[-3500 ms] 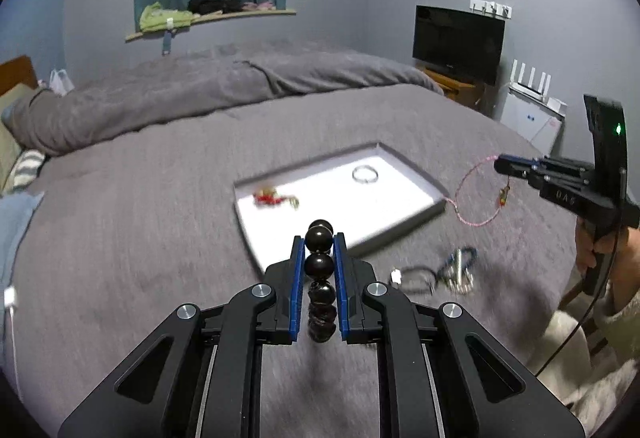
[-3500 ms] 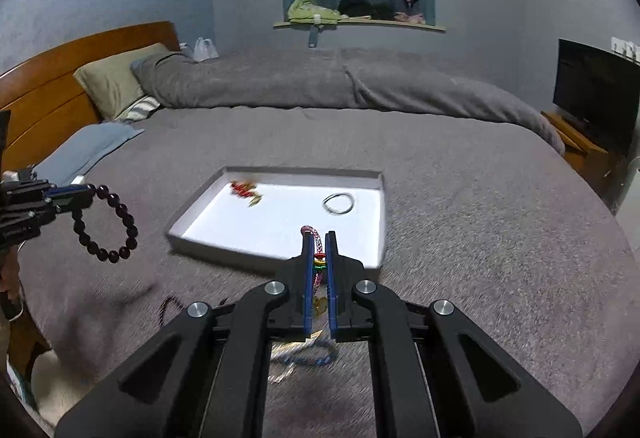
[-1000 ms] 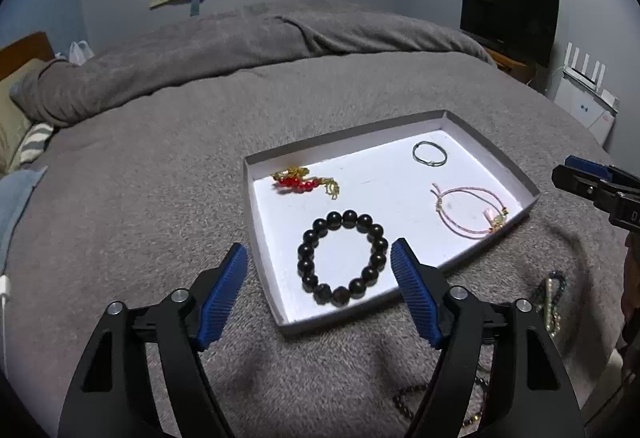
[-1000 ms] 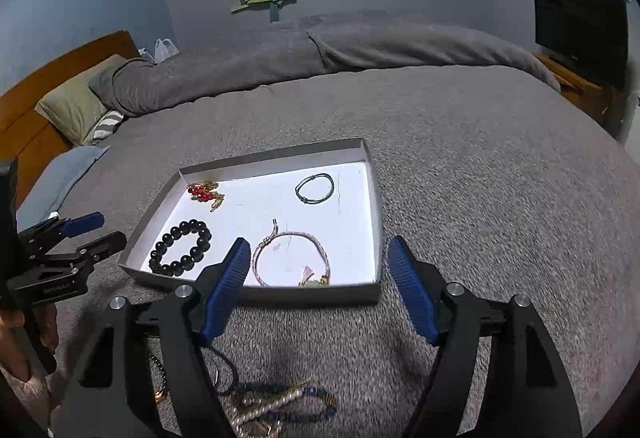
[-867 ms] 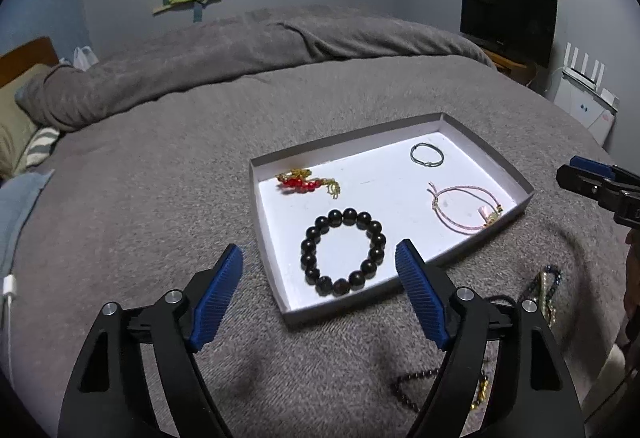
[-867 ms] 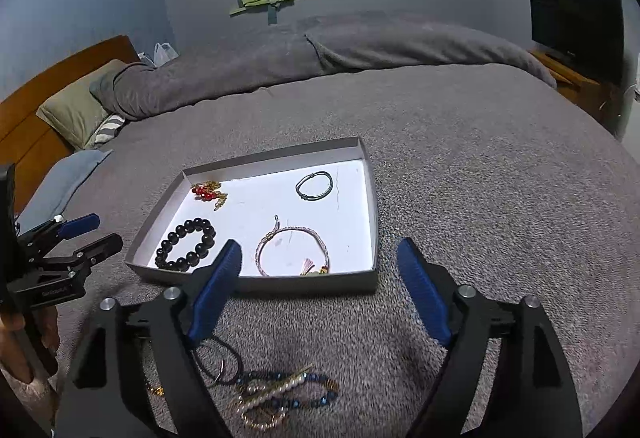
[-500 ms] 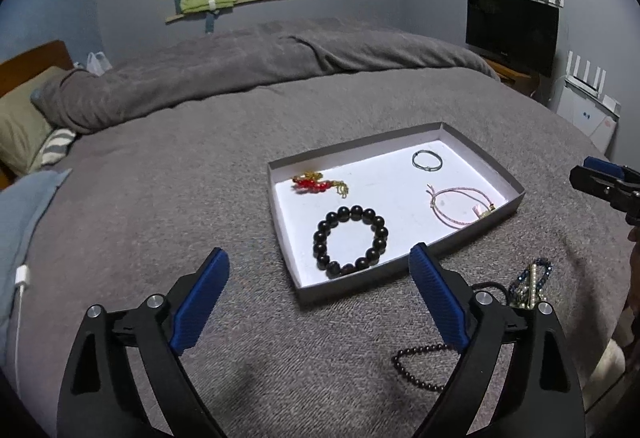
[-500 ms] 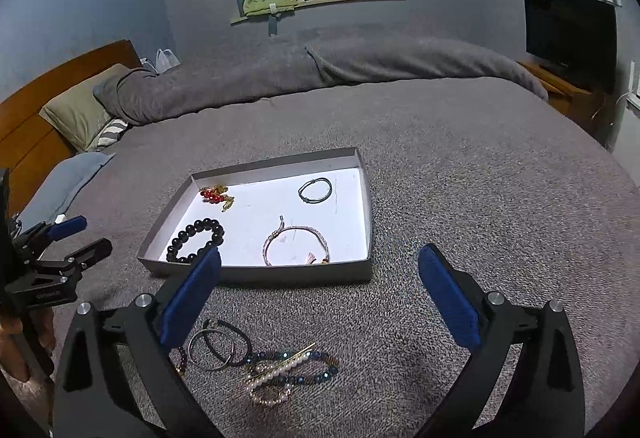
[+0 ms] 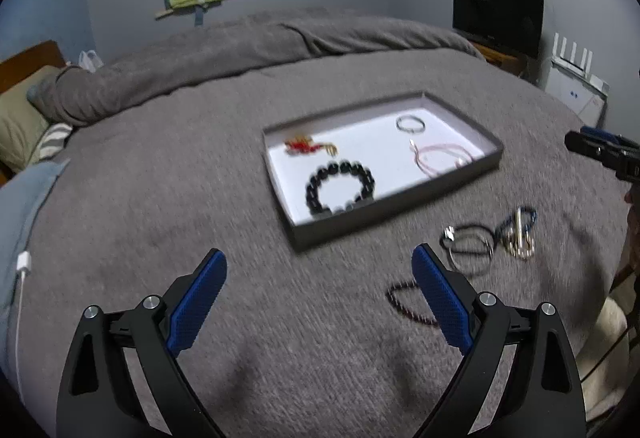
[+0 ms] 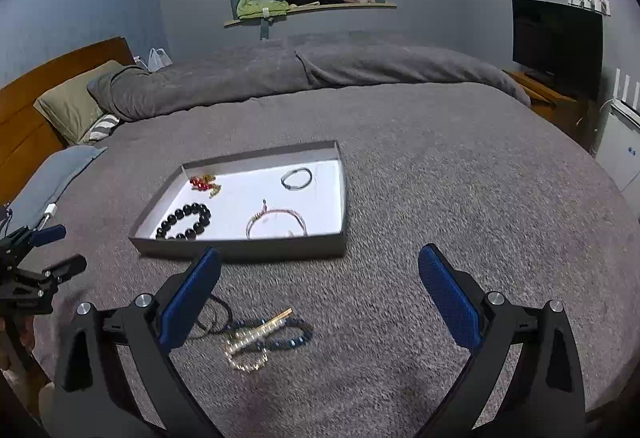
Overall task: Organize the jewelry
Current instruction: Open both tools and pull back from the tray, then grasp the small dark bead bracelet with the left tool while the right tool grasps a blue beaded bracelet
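A shallow grey tray with a white floor lies on the grey bed. Inside it are a black bead bracelet, a pink cord bracelet, a silver bangle and a red and gold charm. My left gripper hangs wide open and empty, short of the tray's near corner. My right gripper is also wide open and empty, just in front of the tray. Loose jewelry lies on the blanket below it: a blue bead strand, a pearl-gold piece and a black cord loop.
A dark bead strand lies by the left gripper's right finger. Pillows and a wooden headboard are at the left, a folded duvet at the back. A television stands at the right. A white charging cable lies on the bed's left edge.
Both grippers let go of their bracelets, which now lie in the tray, opened wide and drew back from the tray. The loose jewelry in front of the tray has come into view.
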Tool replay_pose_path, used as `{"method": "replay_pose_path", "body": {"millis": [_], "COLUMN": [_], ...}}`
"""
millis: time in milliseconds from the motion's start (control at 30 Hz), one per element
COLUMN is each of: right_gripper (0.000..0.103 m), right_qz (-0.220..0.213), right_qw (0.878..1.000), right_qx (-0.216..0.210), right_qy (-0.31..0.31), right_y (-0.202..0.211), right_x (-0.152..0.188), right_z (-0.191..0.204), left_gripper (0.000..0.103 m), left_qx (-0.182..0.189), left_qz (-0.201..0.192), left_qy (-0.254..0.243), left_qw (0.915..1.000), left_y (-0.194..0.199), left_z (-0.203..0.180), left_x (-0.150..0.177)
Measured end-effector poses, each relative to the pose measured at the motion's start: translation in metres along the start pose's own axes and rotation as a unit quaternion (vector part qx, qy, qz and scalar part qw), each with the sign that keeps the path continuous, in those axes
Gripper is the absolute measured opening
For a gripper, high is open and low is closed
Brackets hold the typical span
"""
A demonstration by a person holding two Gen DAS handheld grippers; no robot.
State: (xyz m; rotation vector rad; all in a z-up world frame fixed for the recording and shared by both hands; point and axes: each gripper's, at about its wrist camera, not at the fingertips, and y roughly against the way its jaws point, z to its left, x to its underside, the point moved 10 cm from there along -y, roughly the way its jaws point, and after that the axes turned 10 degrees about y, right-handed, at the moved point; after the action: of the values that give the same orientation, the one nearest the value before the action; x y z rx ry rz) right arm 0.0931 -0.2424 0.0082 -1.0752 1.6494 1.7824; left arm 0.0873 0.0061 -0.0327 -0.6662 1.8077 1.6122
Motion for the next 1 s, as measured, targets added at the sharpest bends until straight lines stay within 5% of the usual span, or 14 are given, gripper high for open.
{"method": "replay_pose_path", "body": {"millis": [300, 1000], "right_gripper": [0.098, 0.097], "right_qz": [0.034, 0.074], "right_qw": [0.999, 0.997], "right_qx": [0.002, -0.007], "right_qy": [0.024, 0.034], "right_y": [-0.010, -0.036], "right_x": [0.036, 0.072], "right_z": [0.003, 0.002], "left_gripper": [0.093, 0.092], "left_qx": [0.032, 0.039], "left_qz": [0.056, 0.063], "left_qy": [0.013, 0.028], "left_qw": [0.9978, 0.9968], "left_y": [-0.028, -0.048], "left_z": [-0.023, -0.035], "left_x": [0.043, 0.047]}}
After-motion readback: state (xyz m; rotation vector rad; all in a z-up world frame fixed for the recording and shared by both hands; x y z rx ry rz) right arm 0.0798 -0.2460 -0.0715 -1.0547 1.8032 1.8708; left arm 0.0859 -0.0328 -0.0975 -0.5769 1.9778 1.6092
